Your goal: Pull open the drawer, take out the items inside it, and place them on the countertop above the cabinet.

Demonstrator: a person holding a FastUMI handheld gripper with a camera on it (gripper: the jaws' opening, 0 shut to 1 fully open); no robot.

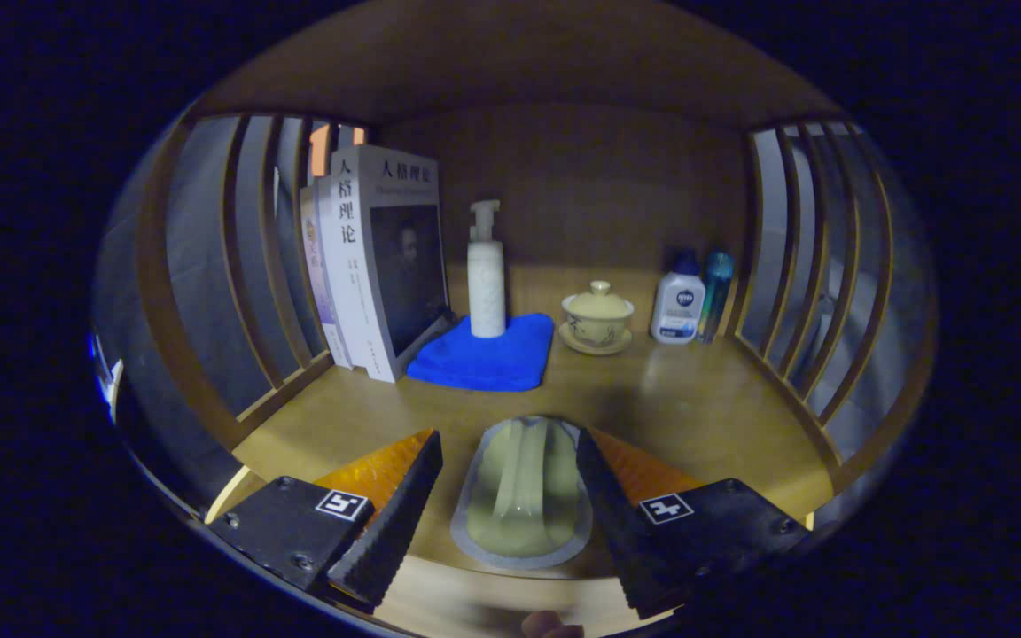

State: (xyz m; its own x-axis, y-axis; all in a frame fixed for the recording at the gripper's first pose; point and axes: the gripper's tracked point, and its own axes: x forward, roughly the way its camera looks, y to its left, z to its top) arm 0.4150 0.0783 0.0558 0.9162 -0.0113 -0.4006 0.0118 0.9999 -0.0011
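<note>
A pale green oblong item with a grey rim lies flat on the wooden countertop, near its front edge. My gripper stands open around it, one black finger on each side. The right finger is against the item's right edge. The left finger stands a little apart from the item, with bare wood showing in the gap.
Beyond the fingers, at the back of the countertop, stand upright books, a white pump bottle on a blue cloth, a lidded cup on a saucer, and two small bottles. Slatted wooden sides close in both ends.
</note>
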